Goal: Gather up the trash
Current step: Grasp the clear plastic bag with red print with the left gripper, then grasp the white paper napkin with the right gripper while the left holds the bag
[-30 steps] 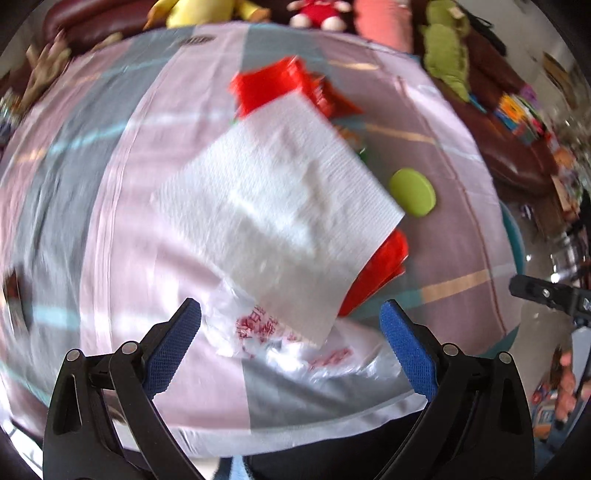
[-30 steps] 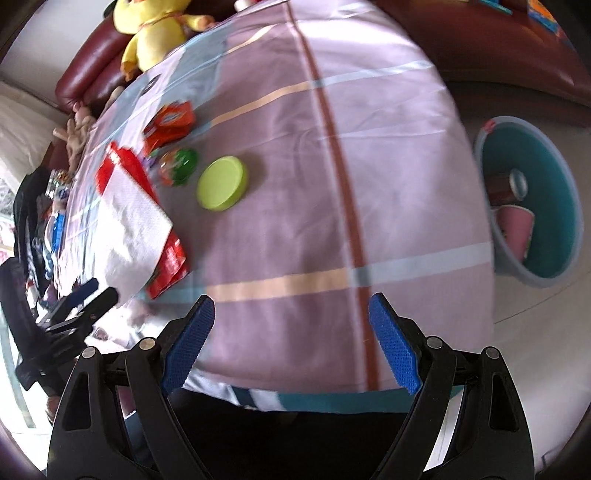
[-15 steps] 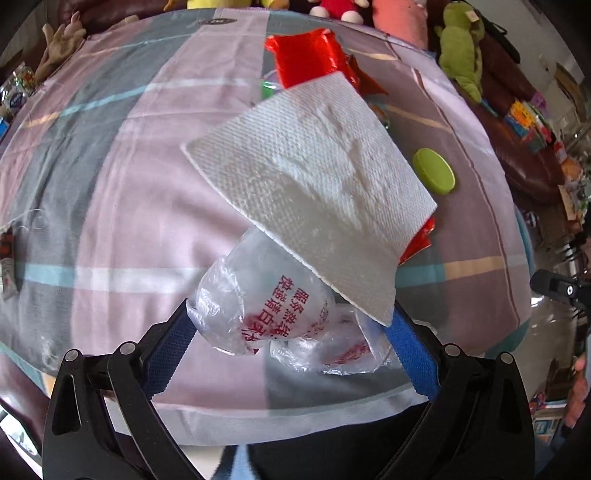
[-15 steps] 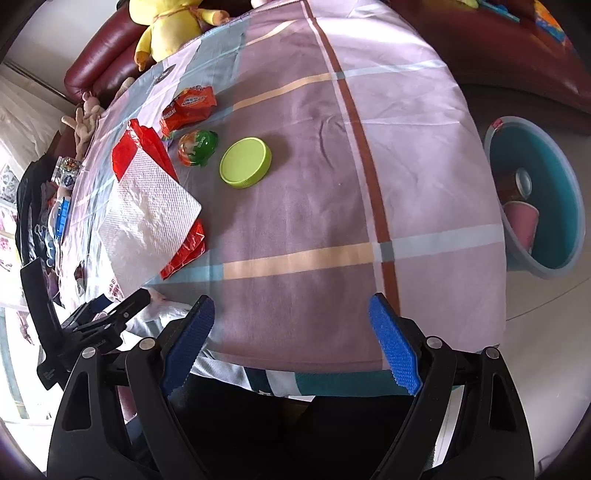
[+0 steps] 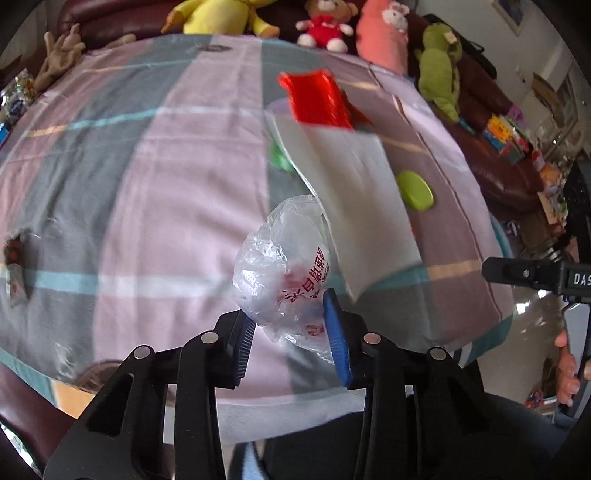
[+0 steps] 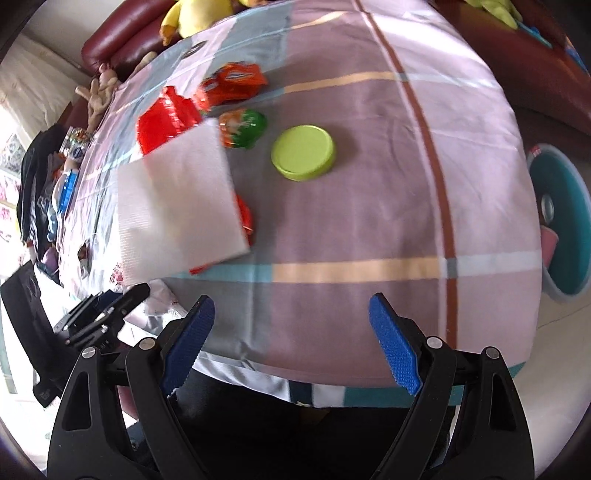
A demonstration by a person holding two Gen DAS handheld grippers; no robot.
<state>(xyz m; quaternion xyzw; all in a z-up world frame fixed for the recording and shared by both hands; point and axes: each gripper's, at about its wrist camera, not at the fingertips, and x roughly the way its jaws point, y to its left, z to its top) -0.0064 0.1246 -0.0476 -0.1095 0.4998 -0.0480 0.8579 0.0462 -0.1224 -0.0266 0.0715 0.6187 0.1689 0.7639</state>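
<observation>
L claw (image 5: 291,332) closing on crumpled clear plastic bag (image 5: 284,266) w/ red print; both blue pads (image 5: 334,339) pressing into bag's lower part, rest of bag bulging up above fingertips; bag sitting over near edge of table (image 5: 129,184), which is wearing a striped pink/grey cloth; whether bag is still touching cloth, can't tell.

White paper napkin (image 5: 354,199) lying just beyond bag & to the R, its near corner right beside the bag; napkin overlapping red foil wrapper (image 5: 314,96) that is sticking out past its far edge; lime-green lid (image 5: 415,190) lying flat on cloth just R of napkin; green blob at napkin's L edge too blurred to name.

R claw (image 6: 291,321) hanging released w/ jaws spread wide, nothing between them, over near edge of table; R view also showing napkin (image 6: 177,206), lid (image 6: 303,152), green-orange sweet wrapper (image 6: 243,127) between them, orange snack packet (image 6: 232,85) farther back.

Teal basin (image 6: 565,236) standing on floor off R side of table, holding a can & pink cup; plush toys (image 5: 221,14) lining dark-red sofa behind table.
</observation>
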